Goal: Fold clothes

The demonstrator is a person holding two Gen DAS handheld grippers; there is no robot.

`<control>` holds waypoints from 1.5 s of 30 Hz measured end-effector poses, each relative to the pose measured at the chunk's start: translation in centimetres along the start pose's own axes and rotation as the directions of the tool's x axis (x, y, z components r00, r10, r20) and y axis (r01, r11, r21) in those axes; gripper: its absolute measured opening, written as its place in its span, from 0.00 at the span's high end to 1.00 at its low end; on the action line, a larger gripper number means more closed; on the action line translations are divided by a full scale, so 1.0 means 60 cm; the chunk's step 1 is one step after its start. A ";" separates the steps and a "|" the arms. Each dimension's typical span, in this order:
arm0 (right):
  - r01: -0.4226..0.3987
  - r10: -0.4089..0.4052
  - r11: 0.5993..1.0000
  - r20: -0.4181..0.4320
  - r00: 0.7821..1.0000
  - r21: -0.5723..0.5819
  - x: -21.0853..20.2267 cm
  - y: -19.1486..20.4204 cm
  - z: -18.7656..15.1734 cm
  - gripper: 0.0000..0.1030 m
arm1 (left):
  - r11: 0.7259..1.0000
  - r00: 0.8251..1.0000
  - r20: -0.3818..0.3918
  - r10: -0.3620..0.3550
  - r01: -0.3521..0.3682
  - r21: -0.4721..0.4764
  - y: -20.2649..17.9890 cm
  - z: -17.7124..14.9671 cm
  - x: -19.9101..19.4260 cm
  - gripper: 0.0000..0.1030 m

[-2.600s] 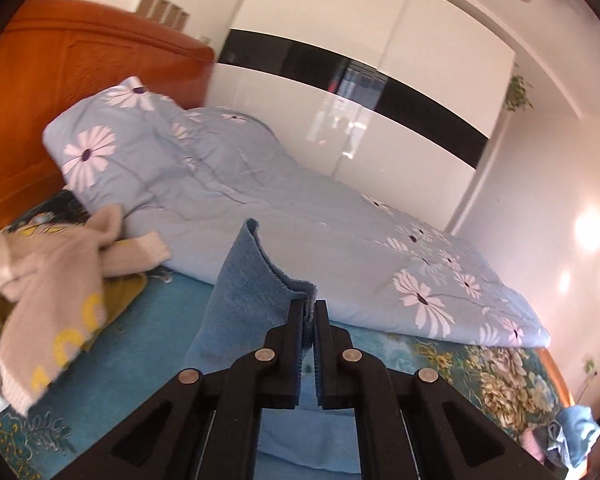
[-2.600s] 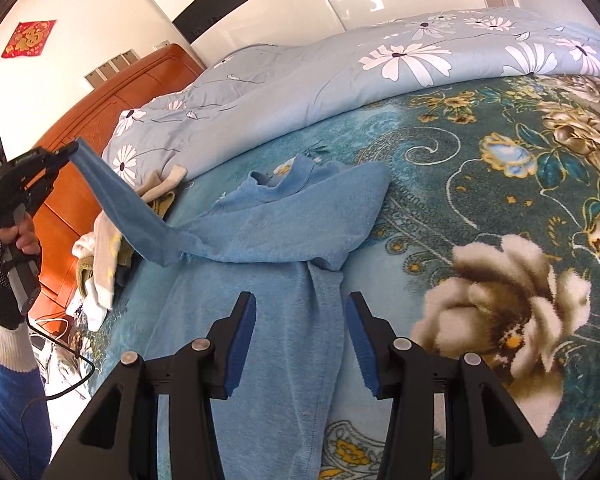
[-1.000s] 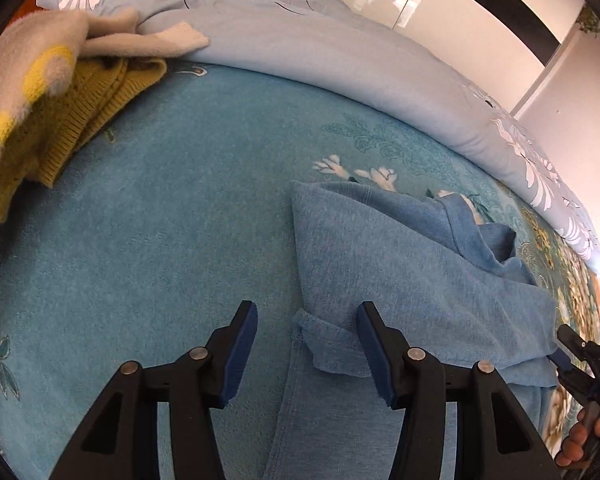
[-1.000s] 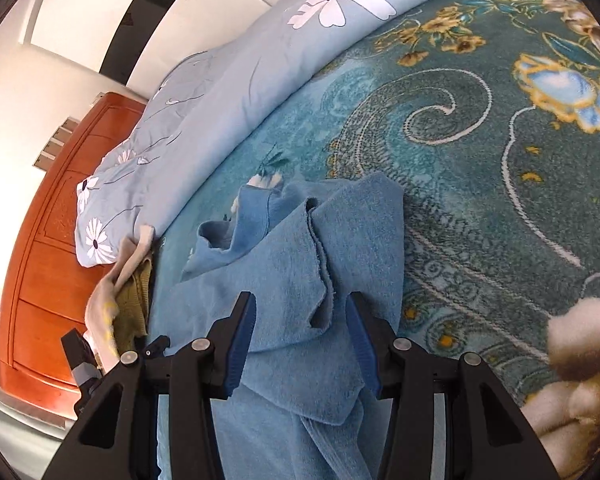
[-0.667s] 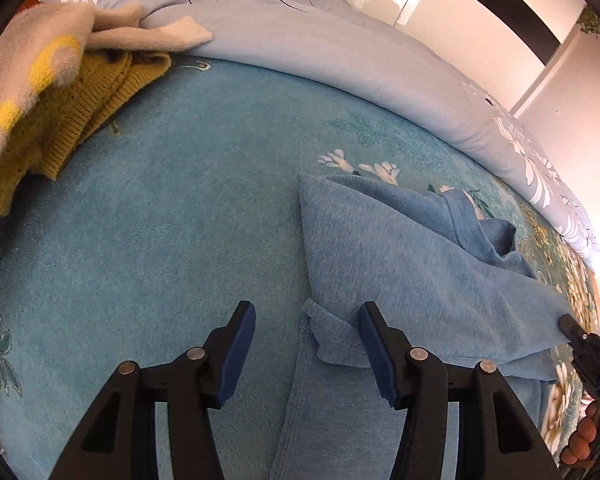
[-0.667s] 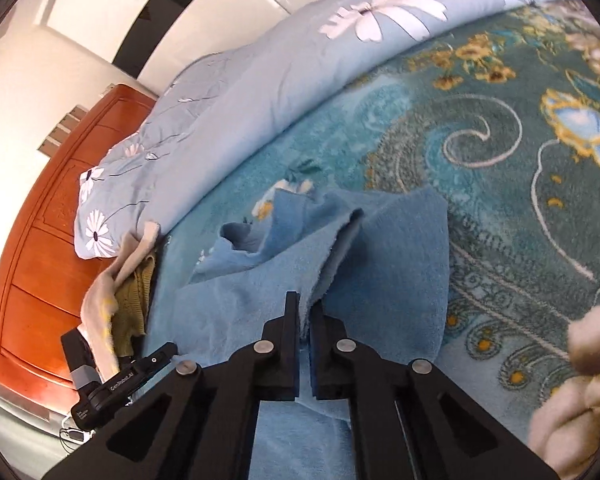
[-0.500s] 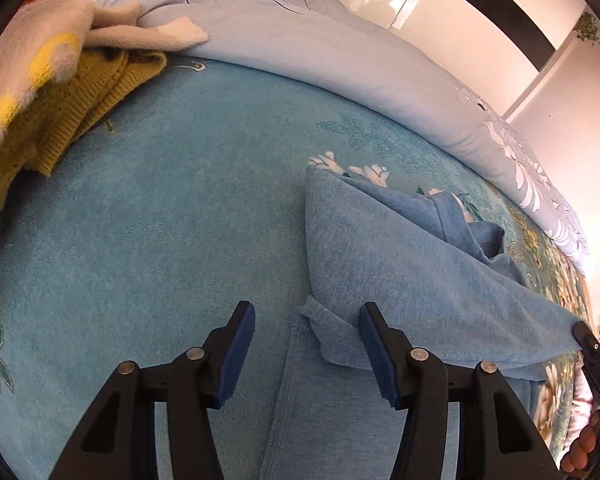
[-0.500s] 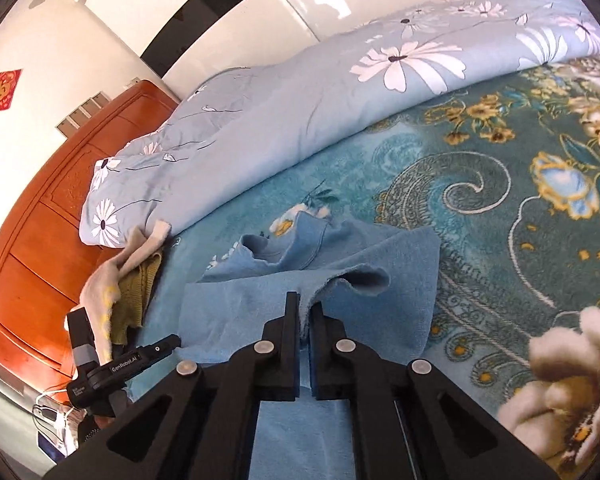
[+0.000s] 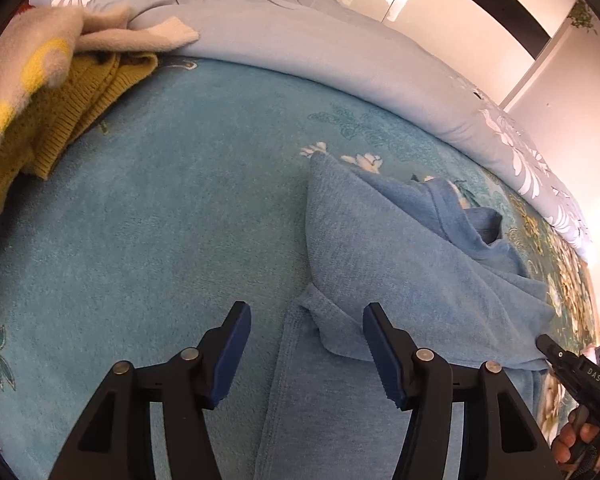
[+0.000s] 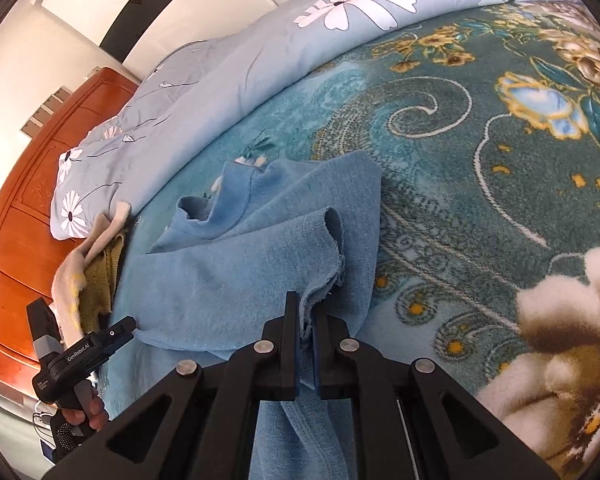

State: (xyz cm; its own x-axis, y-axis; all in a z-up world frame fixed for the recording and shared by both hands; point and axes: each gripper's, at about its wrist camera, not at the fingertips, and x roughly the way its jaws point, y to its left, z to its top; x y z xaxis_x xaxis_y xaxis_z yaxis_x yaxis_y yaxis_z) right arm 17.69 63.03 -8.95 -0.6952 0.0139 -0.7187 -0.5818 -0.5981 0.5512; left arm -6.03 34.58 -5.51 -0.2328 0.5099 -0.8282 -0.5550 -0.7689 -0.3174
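**Blue sweater half-folded on the bed, one sleeve pinched**

Teal floral bedspread (image 10: 480, 128) covers the bed, with a pale blue flowered duvet (image 10: 260, 52) bunched along its far side and an orange wooden headboard (image 10: 24, 184) at 9 o'clock in the right wrist view. White wardrobe doors with a black band (image 9: 480, 12) stand behind the duvet.

A blue sweater (image 9: 400, 264) lies at the centre of the bedspread, its neckline toward the duvet and one sleeve folded across the chest.

The right gripper (image 10: 307, 328) has its jaws pressed together on a fold of the sweater's sleeve edge, and the cloth rises in a small arch from the pinch. In the left wrist view the same gripper shows at 4 o'clock, its tip at the sweater's edge.

The left gripper (image 9: 306, 344) has its jaws spread above the sweater's left edge, a fold of cloth lying between them but not pressed.

At 10 o'clock in the left wrist view lie a mustard knit (image 9: 72, 104) and a cream garment with yellow spots (image 9: 32, 56), well apart from the sweater.
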 end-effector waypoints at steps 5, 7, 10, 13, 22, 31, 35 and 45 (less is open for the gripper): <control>-0.028 0.028 0.998 0.011 1.000 -0.050 -0.062 0.024 -0.036 0.80 | 0.996 0.996 0.055 -0.076 0.074 0.043 -0.005 -0.036 -0.090 0.39; -0.056 0.057 0.997 0.006 0.998 -0.061 -0.091 0.028 -0.075 0.70 | 0.992 0.992 0.054 -0.113 0.110 0.060 0.004 -0.068 -0.118 0.36; -0.083 0.079 0.994 -0.049 0.996 -0.076 -0.124 0.021 -0.148 0.59 | 0.990 0.993 0.026 -0.114 0.111 0.083 0.024 -0.126 -0.143 0.33; -0.067 0.061 0.995 -0.085 0.994 -0.072 -0.152 0.004 -0.213 0.58 | 0.990 0.994 -0.013 -0.107 0.108 0.092 0.045 -0.187 -0.159 0.30; -0.082 0.078 0.996 -0.128 0.989 -0.023 -0.189 -0.023 -0.330 0.58 | 0.988 0.982 -0.126 -0.138 0.146 0.049 0.085 -0.308 -0.165 0.28; -0.146 0.149 0.989 -0.106 0.983 0.036 -0.194 -0.032 -0.359 0.58 | 0.974 0.964 -0.143 -0.226 0.225 -0.021 0.099 -0.337 -0.175 0.15; -0.180 0.185 0.982 -0.093 0.978 0.059 -0.194 -0.040 -0.362 0.58 | 0.962 0.955 -0.121 -0.272 0.264 -0.077 0.113 -0.338 -0.178 0.15; -0.250 0.260 0.963 -0.110 0.959 0.097 -0.185 -0.045 -0.364 0.72 | 0.920 0.923 -0.084 -0.377 0.362 -0.148 0.132 -0.339 -0.176 0.33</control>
State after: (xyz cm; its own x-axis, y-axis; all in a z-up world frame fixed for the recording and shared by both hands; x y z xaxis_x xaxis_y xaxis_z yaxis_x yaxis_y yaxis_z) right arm 36.18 46.99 -11.75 -0.7718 -0.2299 -0.5928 -0.4277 -0.5021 0.7516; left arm 8.25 15.25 -8.68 0.0615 0.7275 -0.6833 -0.4772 -0.5799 -0.6603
